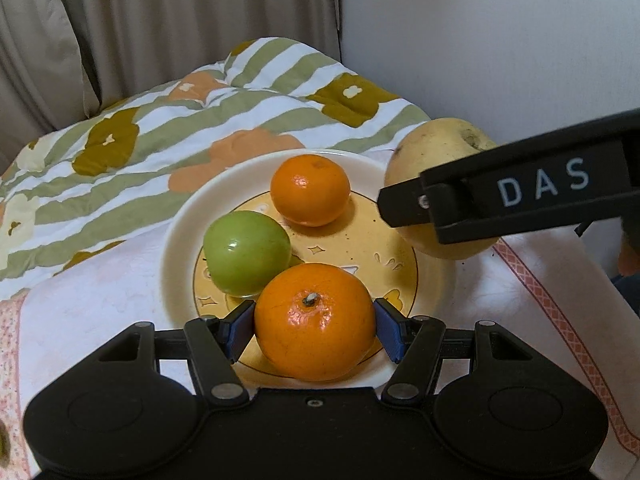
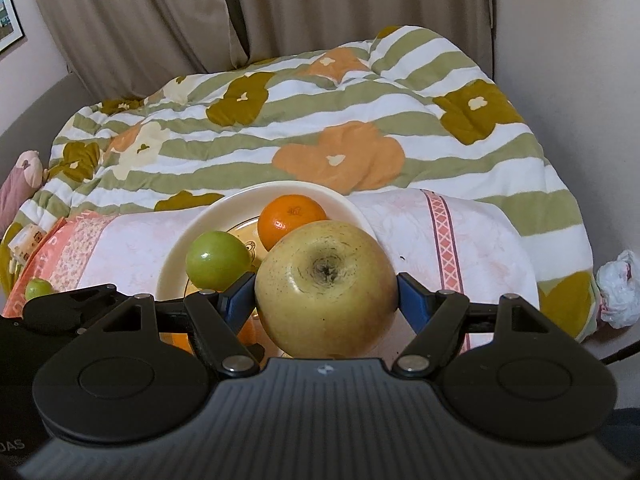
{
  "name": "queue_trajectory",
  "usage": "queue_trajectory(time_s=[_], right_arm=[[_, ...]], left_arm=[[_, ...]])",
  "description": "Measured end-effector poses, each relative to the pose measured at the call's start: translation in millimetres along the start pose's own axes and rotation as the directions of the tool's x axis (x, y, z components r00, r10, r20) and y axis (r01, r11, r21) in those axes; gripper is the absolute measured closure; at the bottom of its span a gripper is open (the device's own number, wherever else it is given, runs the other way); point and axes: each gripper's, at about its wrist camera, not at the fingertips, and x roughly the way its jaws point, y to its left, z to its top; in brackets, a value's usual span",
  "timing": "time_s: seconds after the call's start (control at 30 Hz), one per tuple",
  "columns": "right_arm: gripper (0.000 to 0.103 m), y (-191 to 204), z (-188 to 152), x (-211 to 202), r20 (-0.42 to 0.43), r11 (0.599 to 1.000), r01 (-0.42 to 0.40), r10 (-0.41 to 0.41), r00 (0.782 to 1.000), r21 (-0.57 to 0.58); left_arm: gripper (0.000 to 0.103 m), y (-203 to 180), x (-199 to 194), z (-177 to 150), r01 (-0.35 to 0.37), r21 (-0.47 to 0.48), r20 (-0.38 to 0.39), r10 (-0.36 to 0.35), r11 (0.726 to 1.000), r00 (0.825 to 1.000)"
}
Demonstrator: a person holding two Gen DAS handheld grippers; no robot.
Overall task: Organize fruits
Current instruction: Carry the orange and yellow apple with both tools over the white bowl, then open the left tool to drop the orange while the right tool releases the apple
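A cream plate [image 1: 180, 236] with a yellow centre lies on a pale cloth. On it are a green apple [image 1: 246, 252] and a far orange [image 1: 310, 190]. My left gripper [image 1: 315, 326] is shut on a near orange [image 1: 314, 322] at the plate's front edge. My right gripper [image 2: 326, 300] is shut on a yellow apple [image 2: 326, 284] and holds it at the plate's right side; it shows in the left wrist view [image 1: 424, 152] too. In the right wrist view the plate [image 2: 176, 248], green apple [image 2: 218, 258] and far orange [image 2: 290, 214] lie just ahead.
A flowered striped quilt [image 2: 320, 128] is bunched behind the plate, with curtains [image 2: 200, 12] beyond. A small green fruit [image 2: 38, 288] lies at the cloth's left edge. A white crumpled bag [image 2: 618, 292] sits at the right. A wall [image 1: 500, 32] stands on the right.
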Motion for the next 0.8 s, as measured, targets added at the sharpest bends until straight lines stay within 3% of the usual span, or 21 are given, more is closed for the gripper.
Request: queue_trajectory(time_s=[0.07, 0.13, 0.27, 0.47, 0.8], right_arm=[[0.014, 1.7, 1.2, 1.8, -0.003, 1.000, -0.002, 0.002, 1.000, -0.003], [0.014, 1.8, 2.8, 3.7, -0.005, 1.000, -0.005, 0.005, 1.000, -0.006], [0.014, 4.1, 5.9, 6.5, -0.005, 1.000, -0.011, 0.011, 1.000, -0.018], [0.014, 7.7, 6.7, 14.6, -0.009, 0.999, -0.024, 0.024, 1.000, -0.027], [0.014, 18.9, 5.8, 35.0, -0.027, 0.999, -0.026, 0.024, 0.999, -0.045]], left_arm=[[0.028, -1.0, -1.7, 0.7, 0.004, 0.002, 0.009, -0.004, 1.000, 1.000], [0.006, -1.8, -9.2, 1.4, -0.007, 0.012, 0.039, 0.007, 1.000, 0.999], [0.004, 4.8, -21.4, 1.5, -0.006, 0.008, 0.057, 0.005, 1.000, 0.998], [0.003, 17.0, -36.4, -5.1, -0.060, -0.016, 0.082, 0.062, 0.998, 0.995], [0.003, 38.5, -49.3, -13.6, -0.080, -0.083, 0.063, 0.085, 0.993, 0.994]])
